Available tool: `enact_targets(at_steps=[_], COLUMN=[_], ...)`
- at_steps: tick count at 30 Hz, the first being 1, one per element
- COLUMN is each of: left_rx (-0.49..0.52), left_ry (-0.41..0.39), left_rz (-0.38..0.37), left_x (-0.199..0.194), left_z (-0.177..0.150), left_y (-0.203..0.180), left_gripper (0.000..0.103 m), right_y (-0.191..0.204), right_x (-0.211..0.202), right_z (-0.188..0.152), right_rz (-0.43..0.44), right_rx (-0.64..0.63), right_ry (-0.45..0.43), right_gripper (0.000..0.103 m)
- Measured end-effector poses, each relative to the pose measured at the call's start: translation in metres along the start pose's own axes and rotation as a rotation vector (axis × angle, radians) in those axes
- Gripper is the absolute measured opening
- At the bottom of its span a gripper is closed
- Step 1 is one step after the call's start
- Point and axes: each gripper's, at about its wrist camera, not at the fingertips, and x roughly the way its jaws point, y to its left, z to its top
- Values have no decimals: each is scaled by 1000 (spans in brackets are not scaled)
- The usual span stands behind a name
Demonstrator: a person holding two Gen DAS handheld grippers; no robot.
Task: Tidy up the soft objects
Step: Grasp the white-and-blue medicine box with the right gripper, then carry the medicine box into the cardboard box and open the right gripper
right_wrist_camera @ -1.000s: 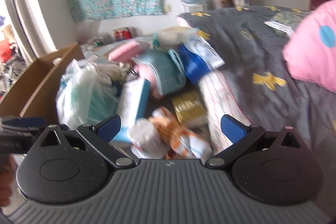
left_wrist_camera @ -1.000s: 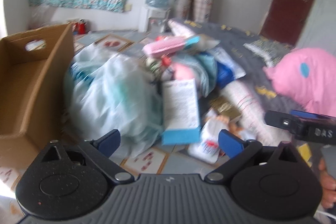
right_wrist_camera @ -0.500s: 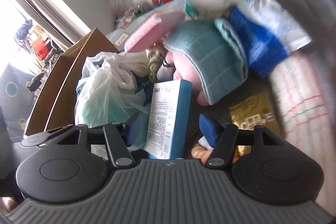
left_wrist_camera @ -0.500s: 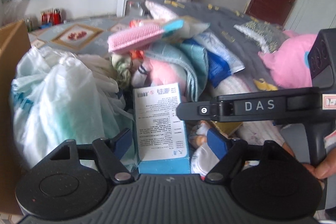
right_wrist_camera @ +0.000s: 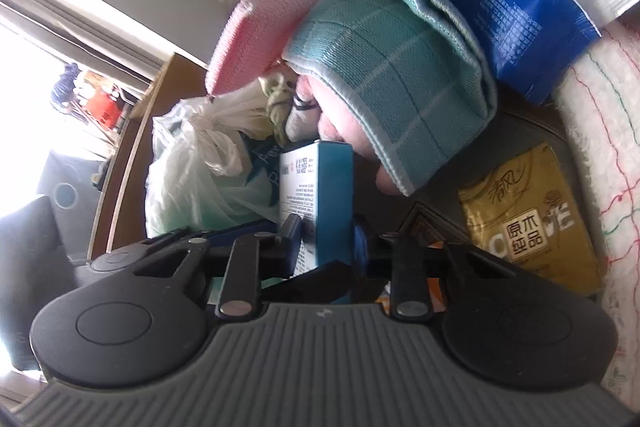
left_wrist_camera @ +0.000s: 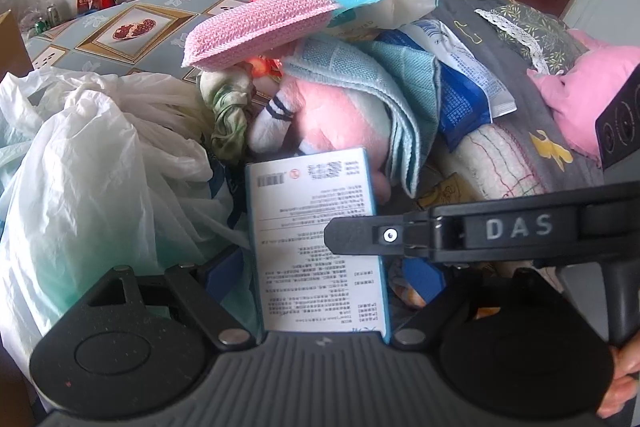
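**Both grippers converge on the blue-and-white box**

The landmark here is the blue-and-white box (left_wrist_camera: 316, 239), standing on edge in the middle of the pile.

Left of the box lies a heap of white plastic bags (left_wrist_camera: 92, 163); I count at least 2, knotted and crumpled together. Further left, in the right wrist view, 1 cardboard box (right_wrist_camera: 132, 155) stands just beyond the bags.

At the box itself: a second ago both grippers were wide and well back from the pile. Now the left gripper (left_wrist_camera: 324, 275) straddles the box's broad printed face, its jaws wide and opening slightly, with no pad clearly pressing. The right gripper (right_wrist_camera: 324, 239) has narrowed sharply and its jaws are closing across the box's thin edge, the pads apparently touching both sides. I judge this means the box is about to be lifted clear, probably toward the cardboard box.

Behind the box sit 1 pink plush toy (left_wrist_camera: 340, 119), 1 teal folded towel (left_wrist_camera: 376, 83) draped over it, and 1 pink knitted pad (left_wrist_camera: 260, 23) on top.

Right of the box lie 1 blue-and-white packet (left_wrist_camera: 460, 95), 1 gold tissue pack (right_wrist_camera: 528, 215), and 1 larger pink plush (left_wrist_camera: 584, 95) further off.
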Motion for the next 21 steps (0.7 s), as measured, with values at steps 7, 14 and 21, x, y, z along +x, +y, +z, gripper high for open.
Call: enact_targets(at_steps=[7, 14, 21], left_rx=[-33, -72, -65], left_ry=[-12, -46, -139], left_rz=[-45, -106, -105], left_x=[-10, -35, -83], left_z=[2, 0, -9], left_y=[4, 6, -3], left_gripper=[88, 85, 74], right_y=[10, 31, 54], right_x=[-18, -45, -85], right_z=[0, -6, -22], right_rz=[69, 104, 171], right_rx=[6, -22, -55], right_ry=[-47, -95, -145], right_gripper=[18, 18, 18])
